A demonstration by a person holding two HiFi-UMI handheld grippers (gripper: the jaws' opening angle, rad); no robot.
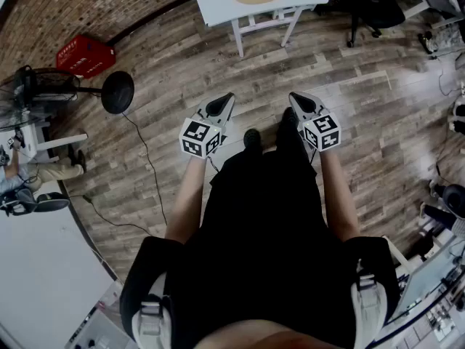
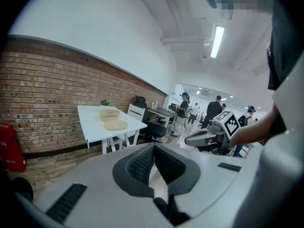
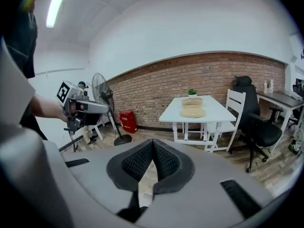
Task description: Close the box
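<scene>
Both grippers were out in front of you, left gripper [image 1: 227, 102] and right gripper [image 1: 296, 100], each with jaws pressed together on nothing. The round box [image 2: 109, 114] sat well ahead on the white table [image 2: 90, 123], its lid [image 2: 116, 125] lying beside it.

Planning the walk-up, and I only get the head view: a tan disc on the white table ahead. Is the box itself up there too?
Observer: Yes. The right gripper view shows a round tan box standing on the table, just beyond that flat lid.
Operator: So it's open?
Observer: The left gripper view shows the lid lying on the table beside the box, not on it.
Operator: Grippers free?
Observer: Their own views show the left gripper and right gripper with jaws shut and nothing between them.
</scene>
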